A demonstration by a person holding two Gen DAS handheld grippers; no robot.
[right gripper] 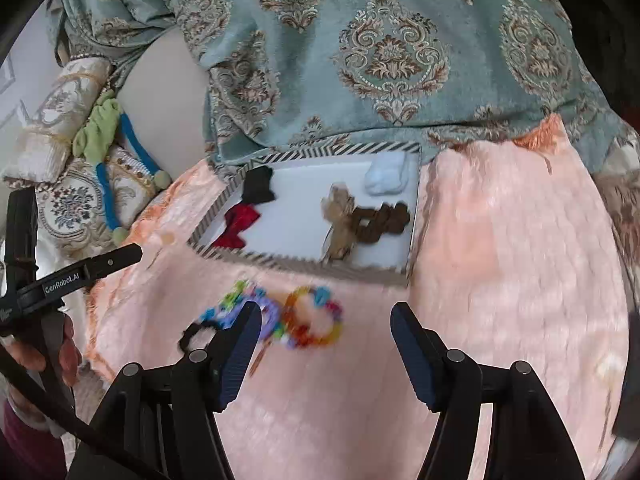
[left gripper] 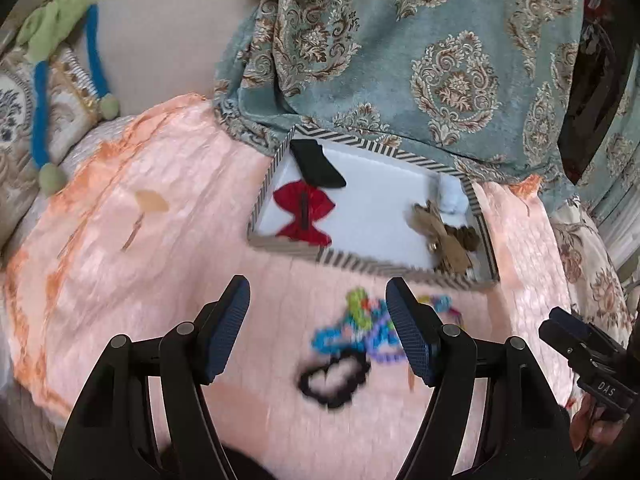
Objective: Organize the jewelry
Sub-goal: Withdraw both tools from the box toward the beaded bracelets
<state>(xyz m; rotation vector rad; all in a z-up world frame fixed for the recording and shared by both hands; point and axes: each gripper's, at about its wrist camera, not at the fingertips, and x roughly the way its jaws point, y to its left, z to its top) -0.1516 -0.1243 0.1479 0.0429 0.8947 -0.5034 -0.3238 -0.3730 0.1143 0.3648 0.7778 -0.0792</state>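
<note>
Both hand-held grippers, left (left gripper: pixel 318 328) and right (right gripper: pixel 326 344), hang released and empty over the pink blanket (right gripper: pixel 500 240). The beaded jewelry (right gripper: pixel 276 316) lies loose there, with the striped tray (right gripper: pixel 304 156) at its twelve o'clock.

Only two bits of writing can be read here. From my left wrist view, the body of my right tongs (left gripper: pixel 592 354) at the right edge carries a small label in pale capitals reading "DAS" (left gripper: pixel 605 386). From my right wrist view, the black arm of my left tongs (right gripper: pixel 80 274) at the left edge bears white lettering that reads "GenRobot.AI" (right gripper: pixel 62 286). Below that, at the very edge of the picture, there is another pale mark on the same black part, but it is too cut off for me to read.
</note>
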